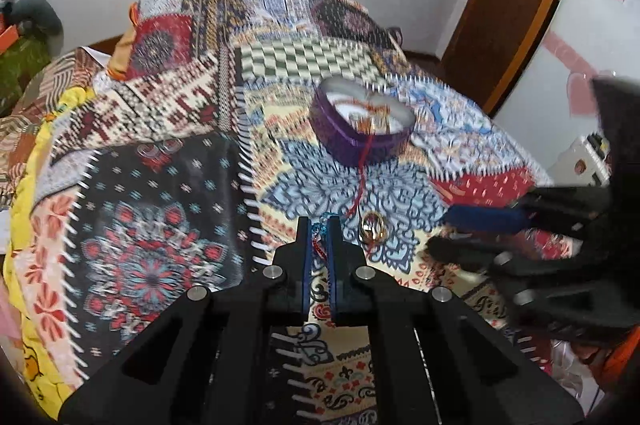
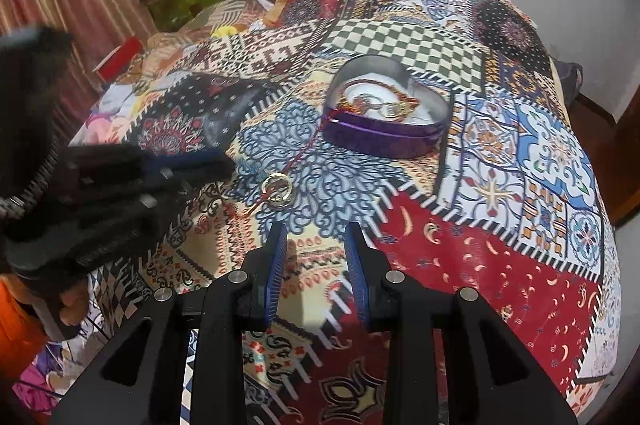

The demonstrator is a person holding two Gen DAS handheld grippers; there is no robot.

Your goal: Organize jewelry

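Left wrist view: the left gripper (image 1: 319,225) has its jaws drawn close, pinching a small red and turquoise trinket (image 1: 318,239) between the blue pads. Just right of its tips a gold ring (image 1: 373,227) lies on the patchwork blanket (image 1: 160,185). A red cord (image 1: 362,177) runs from near the ring up over the wall of the purple heart-shaped box (image 1: 362,141), which sits open further back on the blanket with more jewelry inside, blurred. The right gripper (image 1: 476,231) comes in from the right edge, smeared by motion, its tips near the ring.

Right wrist view: the right gripper (image 2: 316,229) hangs above the blanket (image 2: 500,265) with its jaws spread wide and nothing between them. The ring (image 2: 277,189) lies just ahead of its left finger, the cord (image 2: 310,145) leading away to the box (image 2: 386,115), where gold and red pieces rest on the white lining. The left gripper (image 2: 224,161) reaches in from the left, blurred, tips near the ring
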